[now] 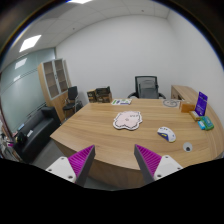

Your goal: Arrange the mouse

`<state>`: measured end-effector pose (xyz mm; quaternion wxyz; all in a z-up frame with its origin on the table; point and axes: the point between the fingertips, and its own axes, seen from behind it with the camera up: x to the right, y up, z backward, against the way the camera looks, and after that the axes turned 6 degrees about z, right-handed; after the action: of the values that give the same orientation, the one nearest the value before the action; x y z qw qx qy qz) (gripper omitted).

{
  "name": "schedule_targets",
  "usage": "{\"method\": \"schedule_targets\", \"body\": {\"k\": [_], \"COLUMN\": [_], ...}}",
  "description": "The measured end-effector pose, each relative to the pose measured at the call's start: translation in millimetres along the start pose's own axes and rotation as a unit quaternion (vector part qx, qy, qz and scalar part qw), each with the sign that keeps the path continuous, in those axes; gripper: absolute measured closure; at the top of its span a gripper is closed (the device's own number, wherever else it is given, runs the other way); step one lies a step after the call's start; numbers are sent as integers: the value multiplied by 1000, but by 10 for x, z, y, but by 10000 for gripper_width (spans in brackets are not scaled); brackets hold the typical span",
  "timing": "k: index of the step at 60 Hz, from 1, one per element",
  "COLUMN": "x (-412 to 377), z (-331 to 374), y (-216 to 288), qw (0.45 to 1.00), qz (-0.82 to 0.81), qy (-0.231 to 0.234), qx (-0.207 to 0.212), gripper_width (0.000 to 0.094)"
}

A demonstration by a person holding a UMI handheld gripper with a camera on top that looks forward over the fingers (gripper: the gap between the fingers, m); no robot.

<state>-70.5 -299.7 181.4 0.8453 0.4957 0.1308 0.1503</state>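
Mouse (166,133) is white and sits on the wooden counter (95,135), far beyond the tongs and a bit to the right of them. Near it, more to the middle of the counter, lies a pale pad (127,120) with a picture on it. A small round thing (187,147) lies close to the counter's near edge, just past the mouse.

The tongs (114,160) are held up high and level, back from the counter's near edge. They point across the counter. Their two purple pads (80,158) are wide apart, and nothing is between them.

The counter has lots of bare wood on its left side. At its far right end stand a purple box (201,102) and some small things. A black chair (148,87) sits behind the counter, and a shelf (56,77) stands by the left wall.
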Motion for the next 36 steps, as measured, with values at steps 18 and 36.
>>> {"method": "schedule_targets", "body": {"k": [18,36], "x": [1341,2684], "z": [-282,-1203], "y": [-451,-823], "qw": [996,990], "qz": [-6,19], "qy": [-92,-131], "qx": [-23,-49], "gripper_width": [115,114]}}
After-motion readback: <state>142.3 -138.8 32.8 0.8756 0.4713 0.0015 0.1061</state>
